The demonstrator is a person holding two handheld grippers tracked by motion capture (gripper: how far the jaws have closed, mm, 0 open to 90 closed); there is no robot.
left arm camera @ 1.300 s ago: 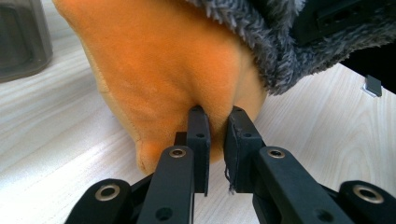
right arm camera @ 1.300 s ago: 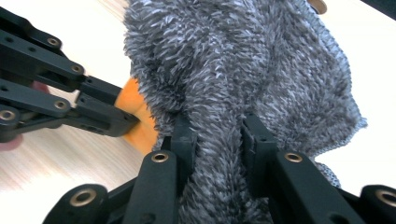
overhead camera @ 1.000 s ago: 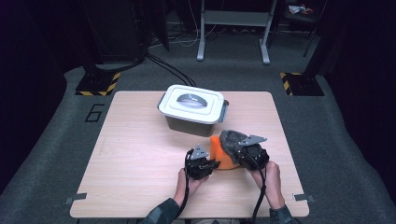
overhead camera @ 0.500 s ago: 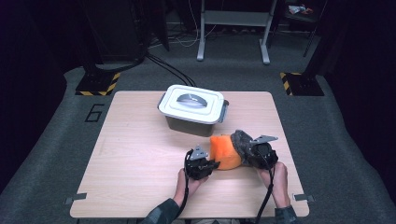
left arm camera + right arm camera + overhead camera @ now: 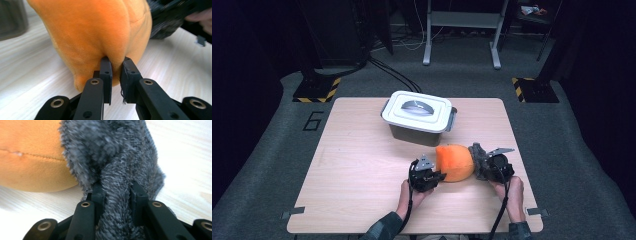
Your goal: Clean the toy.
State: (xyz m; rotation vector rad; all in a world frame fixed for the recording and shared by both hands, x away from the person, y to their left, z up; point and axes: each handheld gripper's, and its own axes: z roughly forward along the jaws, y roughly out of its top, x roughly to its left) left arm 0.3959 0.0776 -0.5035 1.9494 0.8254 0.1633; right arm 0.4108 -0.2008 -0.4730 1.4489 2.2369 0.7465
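An orange plush toy (image 5: 454, 162) with a dark grey furry end (image 5: 476, 156) lies on the wooden table (image 5: 352, 165), stretched between both hands. My left gripper (image 5: 439, 176) is shut on a fold of the orange plush (image 5: 97, 37) at its near left edge. The jaws of my left gripper (image 5: 115, 67) pinch the fabric tightly. My right gripper (image 5: 479, 164) is shut on the grey fur (image 5: 117, 170), a thick tuft of which bulges between the jaws of my right gripper (image 5: 117, 192). The orange body (image 5: 30, 162) shows to the left of the fur.
A grey plastic box with a white clip-on lid (image 5: 417, 111) stands behind the toy, near the table's middle back. Dark floor, stand legs (image 5: 461, 35) and cables lie beyond the far edge. Bare wood stretches across the table's left half.
My right gripper has moved right and down toward the table with the grey fur in it, stretching the toy out. The left gripper has stayed in place.
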